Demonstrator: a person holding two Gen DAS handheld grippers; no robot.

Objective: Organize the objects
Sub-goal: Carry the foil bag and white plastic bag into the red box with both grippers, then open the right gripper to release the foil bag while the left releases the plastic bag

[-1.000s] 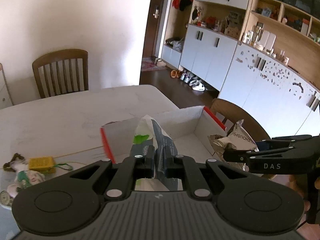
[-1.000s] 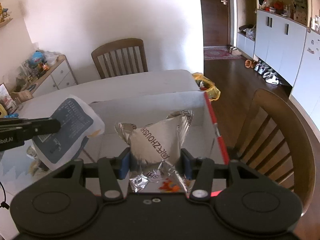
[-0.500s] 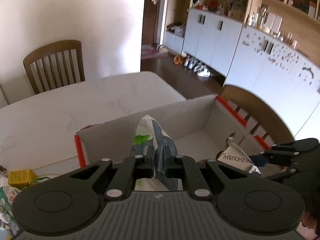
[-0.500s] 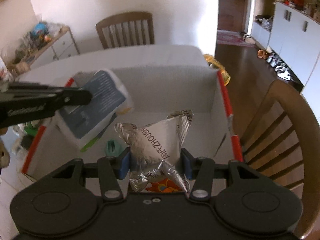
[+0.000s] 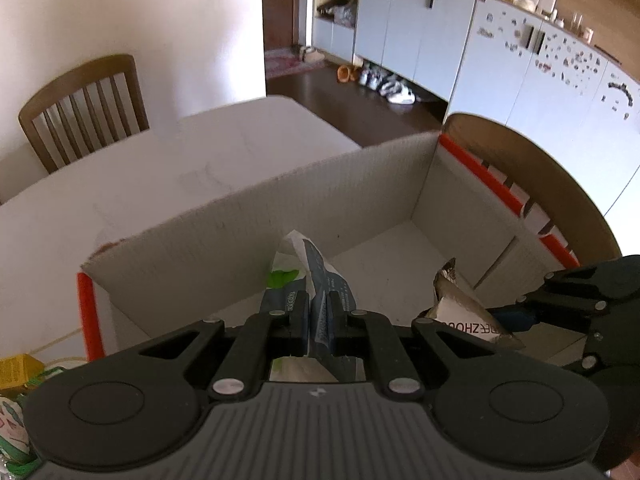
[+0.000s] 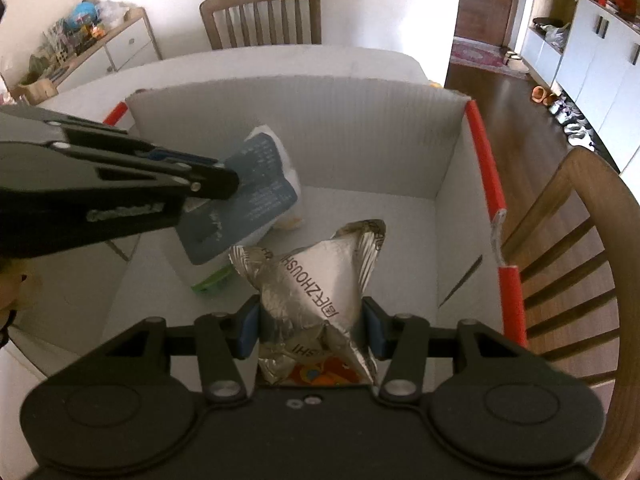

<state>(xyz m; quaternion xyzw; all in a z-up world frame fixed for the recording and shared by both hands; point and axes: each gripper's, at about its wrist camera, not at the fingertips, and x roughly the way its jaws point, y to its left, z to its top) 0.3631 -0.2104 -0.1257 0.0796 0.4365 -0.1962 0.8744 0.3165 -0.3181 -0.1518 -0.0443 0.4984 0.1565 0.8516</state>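
Both grippers sit over the open white corrugated box with orange-red rim edges (image 6: 400, 128), which stands on the pale white worktop (image 5: 160, 168).

Left gripper (image 5: 310, 312): clamped tight on a flat blue-grey and white plastic pouch with small print (image 5: 320, 276), fingers nearly together around its thin edge. In the right wrist view the same pouch (image 6: 248, 204) hangs off the left gripper (image 6: 224, 180) at 10 o'clock, inside the box opening and above the floor; a green bit shows at its lower end. Whether it touches the floor I cannot tell.

Right gripper (image 6: 312, 320): clamped on a crumpled silver foil snack bag with dark lettering (image 6: 320, 280), blue finger pads (image 6: 250, 326) set wide on either side of the puffy bag (orange print shows at the bottom near the gripper body). In the left wrist view the foil bag (image 5: 464, 312) and right gripper (image 5: 516, 316) come in at 4 o'clock, over the near right part of the box.

The two bags are close, foil one just right of the pouch; touching or not is unclear.

Around: brown slatted wooden chair (image 6: 260, 16) at 12 o'clock beyond the worktop, curved brown wooden chair back (image 6: 580, 248) at 3 o'clock just beside the box, yellow small packet (image 5: 20, 368) on the worktop at 8 o'clock in the left wrist view, white cabinets (image 5: 420, 24) along the far wall.
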